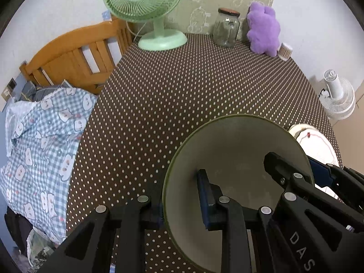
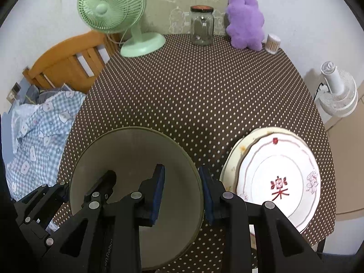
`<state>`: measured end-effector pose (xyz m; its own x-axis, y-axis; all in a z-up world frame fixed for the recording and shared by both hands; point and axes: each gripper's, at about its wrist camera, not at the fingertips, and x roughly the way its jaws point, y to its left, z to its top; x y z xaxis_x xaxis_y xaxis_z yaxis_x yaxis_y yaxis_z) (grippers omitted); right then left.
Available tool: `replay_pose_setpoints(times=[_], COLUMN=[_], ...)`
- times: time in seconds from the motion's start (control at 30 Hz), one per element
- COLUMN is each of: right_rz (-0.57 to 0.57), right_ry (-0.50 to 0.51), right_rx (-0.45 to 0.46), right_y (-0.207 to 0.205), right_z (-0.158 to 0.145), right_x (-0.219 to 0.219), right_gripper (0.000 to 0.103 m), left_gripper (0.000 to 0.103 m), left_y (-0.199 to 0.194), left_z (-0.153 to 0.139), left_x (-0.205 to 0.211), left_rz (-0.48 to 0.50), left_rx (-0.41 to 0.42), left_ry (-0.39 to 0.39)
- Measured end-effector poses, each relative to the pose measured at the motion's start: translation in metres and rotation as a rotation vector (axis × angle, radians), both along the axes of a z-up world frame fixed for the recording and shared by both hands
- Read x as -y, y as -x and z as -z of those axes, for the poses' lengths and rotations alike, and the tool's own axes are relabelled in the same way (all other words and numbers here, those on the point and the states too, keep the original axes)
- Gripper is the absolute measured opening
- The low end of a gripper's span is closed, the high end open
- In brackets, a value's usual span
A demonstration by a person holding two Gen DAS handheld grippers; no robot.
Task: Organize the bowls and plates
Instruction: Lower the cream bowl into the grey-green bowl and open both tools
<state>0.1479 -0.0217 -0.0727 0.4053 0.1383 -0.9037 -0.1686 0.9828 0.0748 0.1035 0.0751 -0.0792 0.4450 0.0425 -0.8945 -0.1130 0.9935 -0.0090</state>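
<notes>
Pinching bowl (image 2: pixel 134 159) rim, seemingly both fingers (image 2: pixel 158 188).

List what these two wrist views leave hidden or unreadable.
- Lower plate, right wrist view: covered by the white plate; only a left sliver shows.
- Bowl near rim and underside, both views: hidden behind the left gripper and right gripper.
- White plate, left wrist view: mostly blocked by the bowl.
- Cotton swab tub: label too small.

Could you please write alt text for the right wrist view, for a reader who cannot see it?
Two hand-held grippers, the right and the left, each clamp opposite rims of a large olive-rimmed bowl above a brown polka-dot tablecloth. Beside it sits a stack of white plates; a green fan, glass jar and purple plush toy line the far edge.
</notes>
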Motion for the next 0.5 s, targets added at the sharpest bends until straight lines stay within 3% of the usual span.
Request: replay_pose_setpoints(times=[0.5], right_rz=[-0.004], right_ry=[0.026], right_rx=[0.017], right_y=[-0.002], right_z=[0.013], right_x=[-0.007], right_gripper=[0.035], left_gripper=[0.021], left_y=[-0.004], left_z=[0.008], left_x=[-0.003], left_rz=[0.014], left_rx=[0.001], left_ry=[0.009])
